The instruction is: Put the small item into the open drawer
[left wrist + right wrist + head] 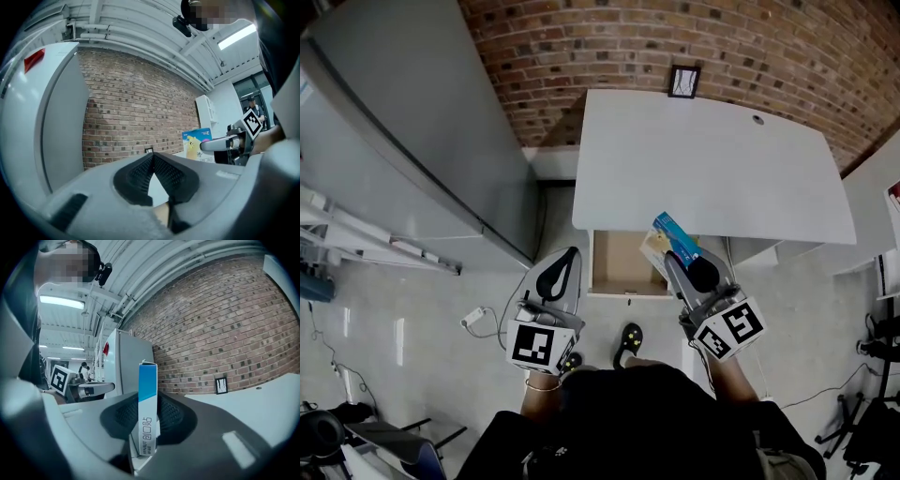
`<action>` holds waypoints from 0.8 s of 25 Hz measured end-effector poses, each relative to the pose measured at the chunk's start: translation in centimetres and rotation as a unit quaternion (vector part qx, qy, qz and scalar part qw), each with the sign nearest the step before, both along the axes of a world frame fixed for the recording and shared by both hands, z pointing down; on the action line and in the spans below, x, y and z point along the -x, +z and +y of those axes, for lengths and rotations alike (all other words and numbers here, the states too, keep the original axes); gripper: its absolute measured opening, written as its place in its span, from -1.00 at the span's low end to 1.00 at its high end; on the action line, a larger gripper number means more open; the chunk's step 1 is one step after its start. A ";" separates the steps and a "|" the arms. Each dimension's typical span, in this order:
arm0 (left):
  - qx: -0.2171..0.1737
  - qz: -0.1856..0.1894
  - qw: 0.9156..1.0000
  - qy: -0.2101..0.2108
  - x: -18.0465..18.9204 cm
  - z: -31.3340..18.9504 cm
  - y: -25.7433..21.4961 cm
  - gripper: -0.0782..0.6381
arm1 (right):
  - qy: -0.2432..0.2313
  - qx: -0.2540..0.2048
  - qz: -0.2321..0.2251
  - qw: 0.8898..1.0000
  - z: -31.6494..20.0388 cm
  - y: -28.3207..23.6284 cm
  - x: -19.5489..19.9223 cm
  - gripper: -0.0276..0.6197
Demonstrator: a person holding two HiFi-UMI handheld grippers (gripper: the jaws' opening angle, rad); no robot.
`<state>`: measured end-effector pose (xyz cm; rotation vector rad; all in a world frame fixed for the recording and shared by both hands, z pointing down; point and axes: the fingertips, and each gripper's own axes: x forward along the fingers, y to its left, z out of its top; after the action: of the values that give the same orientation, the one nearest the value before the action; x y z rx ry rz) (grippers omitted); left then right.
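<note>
A small box point(672, 238), blue and yellow, is clamped upright in my right gripper point(678, 255), which is shut on it. It hangs over the right part of the open drawer point(622, 263) under the white desk point(703, 159). The drawer's brown bottom looks bare. In the right gripper view the box point(147, 399) stands on edge between the black ribbed pads point(172, 414). My left gripper point(566, 266) is to the left of the drawer, shut with nothing in it; its tips meet point(152, 155). From the left gripper view the box point(197, 142) and right gripper point(219, 145) show at the right.
A tall grey refrigerator point(412, 122) stands left of the desk. A brick wall point(675, 37) with a small black frame point(683, 82) runs behind. A white cabinet point(874, 202) is at the right. A white adapter and cable point(473, 319) lie on the floor; the person's shoes point(630, 339) are below the drawer.
</note>
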<state>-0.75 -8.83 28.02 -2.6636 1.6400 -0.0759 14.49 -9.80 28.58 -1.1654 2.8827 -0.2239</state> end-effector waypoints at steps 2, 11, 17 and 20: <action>-0.002 0.003 1.000 -0.008 0.0 -0.1 -0.1 -0.79 | -0.012 0.001 -0.002 1.000 -0.4 0.1 0.1 -0.65; -0.002 -0.006 1.000 -0.005 0.0 -0.5 0.0 -0.79 | -0.032 0.011 0.001 0.999 -1.1 0.7 1.2 -0.65; 0.010 -0.002 1.000 0.023 0.2 -1.5 1.3 -0.79 | -0.018 0.016 0.015 1.000 -1.5 1.7 2.0 -0.65; 0.016 -0.001 0.999 0.030 0.6 -2.2 1.9 -0.79 | -0.013 0.021 0.026 0.999 -1.8 2.3 2.5 -0.65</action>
<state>-1.37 -11.06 29.93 -2.7326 1.5699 -0.1051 11.96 -11.62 30.91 -1.1588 2.9525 -0.2615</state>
